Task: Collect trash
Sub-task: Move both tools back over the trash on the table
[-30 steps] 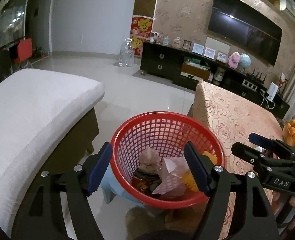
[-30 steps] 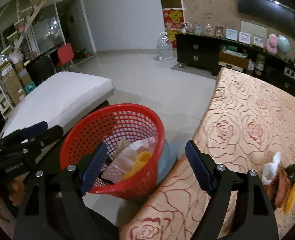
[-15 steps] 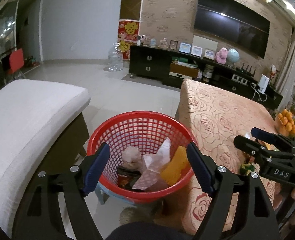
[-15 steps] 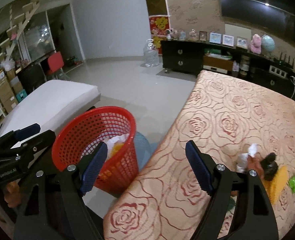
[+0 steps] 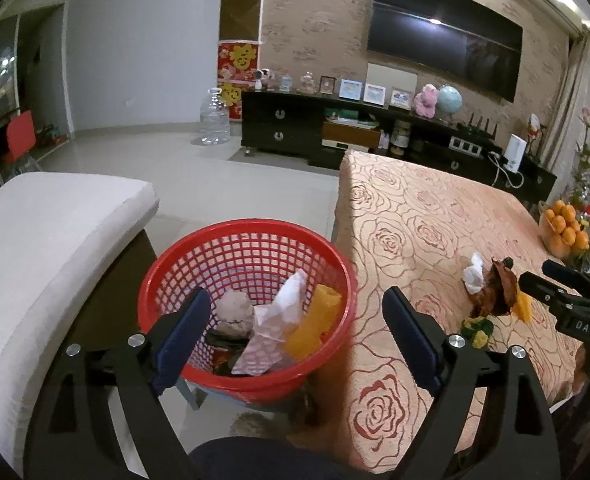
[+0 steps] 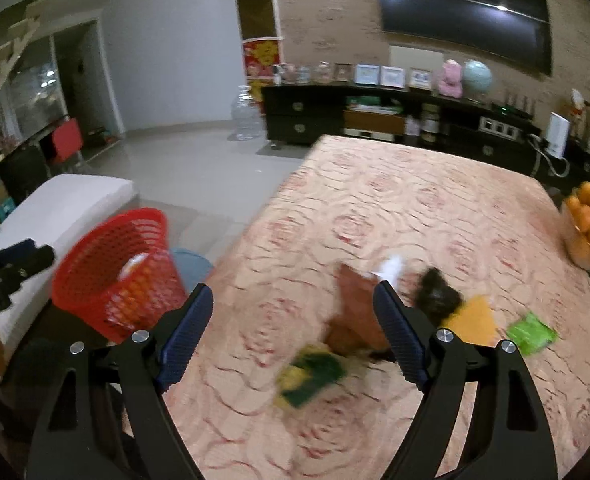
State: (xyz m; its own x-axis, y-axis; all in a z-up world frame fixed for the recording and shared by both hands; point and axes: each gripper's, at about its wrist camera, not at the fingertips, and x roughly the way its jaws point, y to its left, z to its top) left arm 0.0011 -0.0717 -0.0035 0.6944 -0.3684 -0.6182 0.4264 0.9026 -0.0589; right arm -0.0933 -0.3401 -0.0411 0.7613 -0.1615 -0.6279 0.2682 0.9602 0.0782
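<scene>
Hovering above the red basket [image 5: 247, 304], the left gripper [image 5: 295, 336] is seen with its jaws spread wide, having just been opening further, and nothing is caught between the blue pads [image 5: 183, 332]. Inside the basket, a crumpled grey wad [image 5: 235, 312], a pale paper wrapper [image 5: 279, 328] and a yellow piece [image 5: 315, 324] are seen lying loose, untouched by the fingers.

The right gripper [image 6: 291, 332] is held over the rose-patterned tablecloth [image 6: 415, 208], its jaws likewise released and slightly widened in the last moment, with no item pressed between them. Trash is left scattered on the cloth: a brown wrapper [image 6: 355, 304] partly hidden behind the right-hand finger, a white tissue [image 6: 391, 266] beyond it, a dark lump [image 6: 435, 288], an orange-yellow piece [image 6: 471, 316], a green packet [image 6: 531, 332] and a green-and-yellow packet [image 6: 311, 376] lying between the fingers but below them. That view is blurred, so finer detail cannot be told. The basket is seen at the left, off the table's edge.
</scene>
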